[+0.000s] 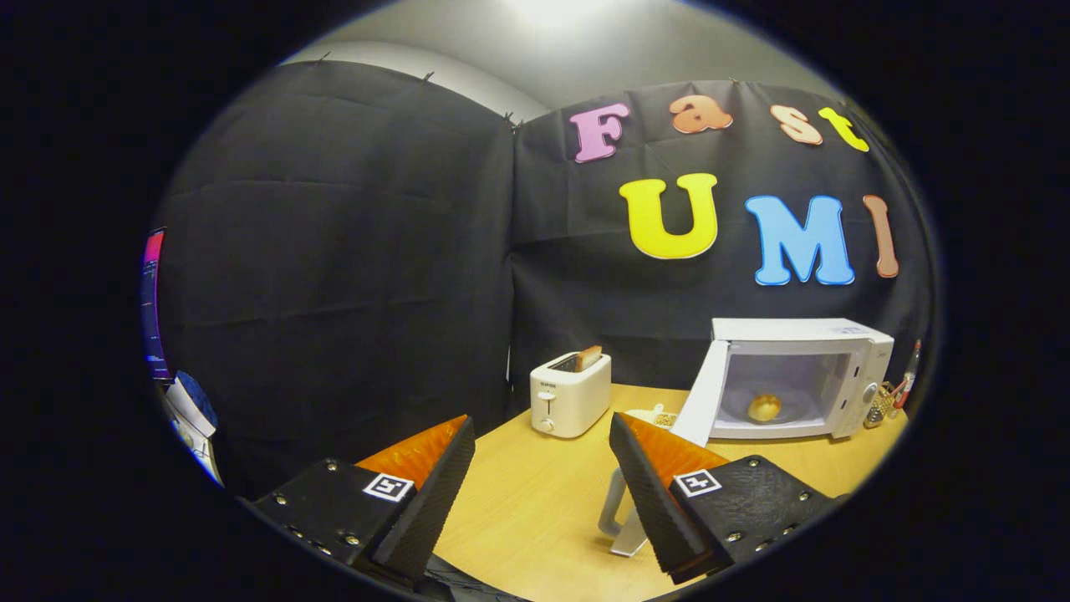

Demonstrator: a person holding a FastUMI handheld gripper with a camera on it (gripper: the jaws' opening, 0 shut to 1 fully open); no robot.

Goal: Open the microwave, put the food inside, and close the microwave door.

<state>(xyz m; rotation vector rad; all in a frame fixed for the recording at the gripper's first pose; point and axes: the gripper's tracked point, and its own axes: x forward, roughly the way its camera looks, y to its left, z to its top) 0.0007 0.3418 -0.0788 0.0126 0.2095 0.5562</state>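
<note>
Microwave (802,376) with its door (700,395) swung open toward the toaster side, standing on the table (535,502) well beyond my fingers. Food (764,407), a small round bun-like piece, sits on the floor of the cavity, near its middle. My gripper (543,468) hangs above the near part of the table with its fingers spread wide and nothing between them; the orange-backed pads face each other across bare wood. Toaster (570,393), with a slice standing in its slot, rests to the left of the open door, apart from it. A pale object lies on the table just by my right finger, partly hidden; I cannot tell what it is.

Progress, as I judge it: opening and loading appear done, since the door stands open and the food is inside. Closing the door is what remains, and I read the door's outer edge as the place to push.
</note>
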